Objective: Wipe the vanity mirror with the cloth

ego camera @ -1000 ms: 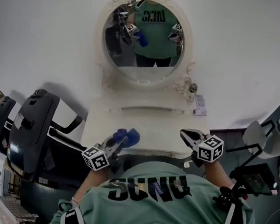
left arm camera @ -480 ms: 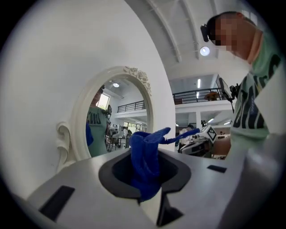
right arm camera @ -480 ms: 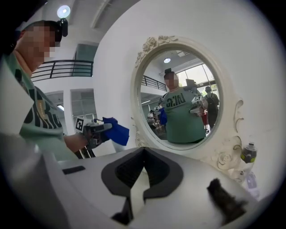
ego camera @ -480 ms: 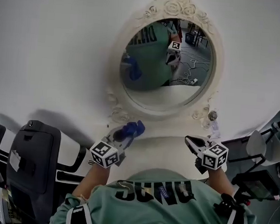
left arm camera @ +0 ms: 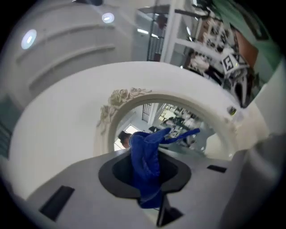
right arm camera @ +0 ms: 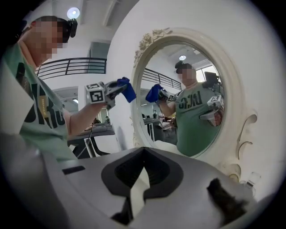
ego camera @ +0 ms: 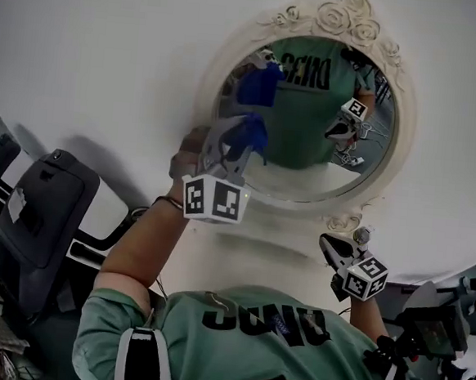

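Note:
The oval vanity mirror [ego camera: 306, 162] has an ornate white frame [ego camera: 343, 17] and hangs on the white wall. My left gripper [ego camera: 235, 146] is raised in front of the glass's left part, shut on a blue cloth [ego camera: 253, 133]. In the left gripper view the cloth [left arm camera: 145, 167] fills the jaws, with the mirror frame [left arm camera: 117, 102] just beyond. I cannot tell whether the cloth touches the glass. My right gripper [ego camera: 334, 250] stays low at the mirror's lower right, shut and empty. The right gripper view shows its jaws [right arm camera: 143, 163] together, the mirror [right arm camera: 192, 96], and the left gripper [right arm camera: 111, 91] with the cloth [right arm camera: 127, 89].
A white vanity top [ego camera: 249, 256] lies below the mirror, with a small bottle-like thing [ego camera: 362, 234] by the frame's lower right. A black chair [ego camera: 44, 207] stands at the left. Dark stands and gear [ego camera: 441, 324] crowd the right. The person's reflection shows in the glass.
My left gripper has risen from above the vanity top to the mirror's left part, with the cloth held throughout. The head view has tilted up. The right gripper has stayed low.

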{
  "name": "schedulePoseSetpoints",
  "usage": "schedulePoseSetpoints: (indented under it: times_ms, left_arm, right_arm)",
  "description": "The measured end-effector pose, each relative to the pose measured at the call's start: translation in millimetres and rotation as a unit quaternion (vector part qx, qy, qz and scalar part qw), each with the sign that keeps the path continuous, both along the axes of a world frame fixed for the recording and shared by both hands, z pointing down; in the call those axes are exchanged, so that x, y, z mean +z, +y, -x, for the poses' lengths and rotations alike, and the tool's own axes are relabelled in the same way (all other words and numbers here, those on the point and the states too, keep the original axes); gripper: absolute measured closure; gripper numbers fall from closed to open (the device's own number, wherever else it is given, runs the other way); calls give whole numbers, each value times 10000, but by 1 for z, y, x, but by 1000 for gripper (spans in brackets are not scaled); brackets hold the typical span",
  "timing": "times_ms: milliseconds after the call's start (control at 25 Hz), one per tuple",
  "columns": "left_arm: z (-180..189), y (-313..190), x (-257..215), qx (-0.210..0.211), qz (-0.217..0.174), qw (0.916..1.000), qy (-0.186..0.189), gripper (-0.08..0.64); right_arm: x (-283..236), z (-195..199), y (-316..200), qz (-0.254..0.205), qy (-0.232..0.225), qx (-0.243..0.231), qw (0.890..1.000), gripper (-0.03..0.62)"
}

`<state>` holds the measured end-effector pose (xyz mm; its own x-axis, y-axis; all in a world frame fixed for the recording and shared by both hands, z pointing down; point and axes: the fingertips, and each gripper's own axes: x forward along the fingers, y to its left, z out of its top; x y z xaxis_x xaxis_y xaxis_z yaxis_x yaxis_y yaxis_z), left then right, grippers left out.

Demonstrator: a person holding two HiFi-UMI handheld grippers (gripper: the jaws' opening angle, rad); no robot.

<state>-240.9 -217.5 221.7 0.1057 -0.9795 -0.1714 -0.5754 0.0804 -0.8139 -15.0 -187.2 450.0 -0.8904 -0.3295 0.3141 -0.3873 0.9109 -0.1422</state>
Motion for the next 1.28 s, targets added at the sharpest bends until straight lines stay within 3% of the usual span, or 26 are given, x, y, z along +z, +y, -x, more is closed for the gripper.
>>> schedulePoseSetpoints:
  times_ms: [80, 160, 280, 360, 560, 720, 880, 1000, 1160, 1280]
  left_arm:
    - [-18, -19, -41, -543, -429, 9941, -838, 479]
    - [-32, -37, -75, -895, -682, 9822, -1504, 479]
    - [-42, -64, -110, -1342, -910, 9606, -2259, 479]
    - [-40, -80, -121, -1627, -945, 9484, -2551, 479]
    - [-32, -104, -129, -2079, -1079, 9291, -2862, 479]
    - [-31, -105, -128, -2110, -1492, 9161, -3064, 479]
    - [-23, -100, -126, -2116, -1692, 9134, -3037, 482]
    - [-5, -95, -115, -2236, -1604, 9156, -2931, 482]
    - [30, -88, -76, -2490, -1192, 9192, -2809, 485]
    - [59, -84, -26, -2668, -671, 9198, -2798, 486]
  right_arm:
    - [3, -14, -6, -95, 3, -111, 9999, 584]
    - [3, -22, -8, -152, -35, -137, 9998, 584]
    - [-2, -33, -9, -206, -262, -37, 9994, 584]
    - [0, -39, -8, -217, -390, 83, 9990, 584]
    - [18, -43, -4, 48, -444, 229, 9987, 584]
    - [16, -41, -3, 40, -382, 250, 9989, 584]
    - [12, -37, -4, -62, -266, 238, 9993, 584]
    - [14, -34, -5, -85, -179, 218, 9996, 584]
    - [17, -36, -7, -9, -63, 205, 9998, 584]
    - [17, -33, -9, 109, -60, 152, 9998, 584]
